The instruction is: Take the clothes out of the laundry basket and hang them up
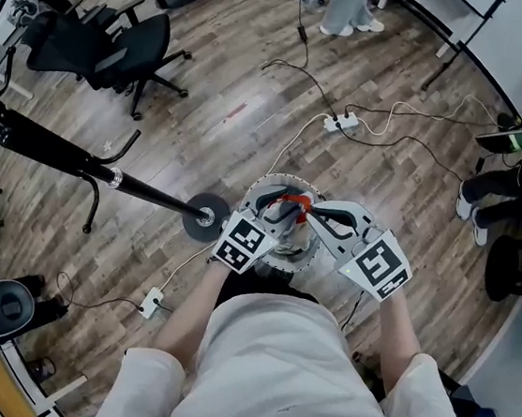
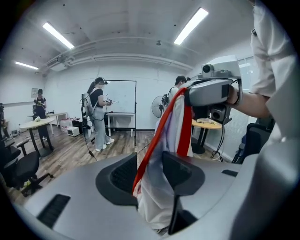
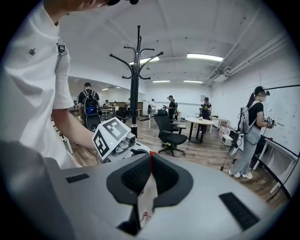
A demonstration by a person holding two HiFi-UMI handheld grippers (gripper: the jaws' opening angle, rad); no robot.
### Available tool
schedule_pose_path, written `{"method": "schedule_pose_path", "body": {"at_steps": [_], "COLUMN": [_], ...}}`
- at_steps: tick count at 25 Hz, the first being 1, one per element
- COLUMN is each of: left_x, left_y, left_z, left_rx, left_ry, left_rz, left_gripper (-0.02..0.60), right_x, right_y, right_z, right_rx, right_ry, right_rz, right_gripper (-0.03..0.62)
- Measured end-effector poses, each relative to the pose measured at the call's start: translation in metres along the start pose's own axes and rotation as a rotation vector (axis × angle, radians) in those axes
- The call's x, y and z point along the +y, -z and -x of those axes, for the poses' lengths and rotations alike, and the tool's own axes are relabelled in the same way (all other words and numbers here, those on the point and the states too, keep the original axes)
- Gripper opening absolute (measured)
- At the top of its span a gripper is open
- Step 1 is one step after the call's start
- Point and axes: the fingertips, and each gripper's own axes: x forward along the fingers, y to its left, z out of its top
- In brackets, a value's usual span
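While red-edged garment (image 1: 292, 201) is held above laundry basket (image 1: 284, 178) at frame centre, left tool (image 2: 149, 168) is clamped on bunched cloth, right tool (image 3: 150, 171) on thin edge; open floor (image 1: 238, 87) is seen above, coat rack (image 1: 51, 151) left.

Indoor, bright and even. The light came from strip lamps (image 2: 190, 26) overhead. They clipped to pure white, with mild bloom on the ceiling (image 2: 140, 33). Head view was flat and soft-lit, with colours a bit washed. The floor (image 1: 254, 108) carried only faint, diffuse shadows, e.g. under the chair (image 1: 101, 46). All three views had heavy fisheye, and straight lines bowed near the rim. Both gripper views had black vignette in the corners. In those two views the near grey foreground was soft and the room behind was sharper. The cloth (image 2: 164, 140) close to the lens was slightly out of focus, whites near clipping. The shirt (image 3: 28, 79) at the frame edge was stretched and bright.
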Motion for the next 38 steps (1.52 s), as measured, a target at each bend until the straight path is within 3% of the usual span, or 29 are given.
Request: {"method": "schedule_pose_path", "body": {"at_steps": [7, 12, 23, 27, 34, 38], "left_x": [-0.014, -0.013, 0.020, 0.034, 0.057, 0.064], "left_y": [-0.001, -0.005, -0.017, -0.021, -0.038, -0.048], "left_z": [-0.007, -0.001, 0.046, 0.074, 0.136, 0.173], "left_rx": [0.004, 0.008, -0.021, -0.026, -0.039, -0.085], "left_ry": [0.057, 0.025, -0.156, -0.284, -0.483, -0.527], "left_rz": [0.009, -0.018, -0.006, -0.042, -0.117, -0.072], "left_gripper": [0.130, 0.060, 0.038, 0.037, 0.037, 0.037], "right_x": [0.007, 0.005, -0.010, -0.008, 0.009, 0.019], "right_y": [0.001, -0.002, -0.003, -0.008, -0.047, -0.074], "right_z": [0.013, 0.018, 0.019, 0.010, -0.006, -0.020], "right_rx": [0.002, -0.020, -0.047, -0.044, -0.084, -0.124], "right_ry": [-0.023, -0.020, 0.017, 0.039, 0.025, 0.015], "right_rz": [0.026, 0.013, -0.029, -0.014, 0.046, 0.065], "right_gripper": [0.012, 0.014, 0.014, 0.014, 0.014, 0.014]}}
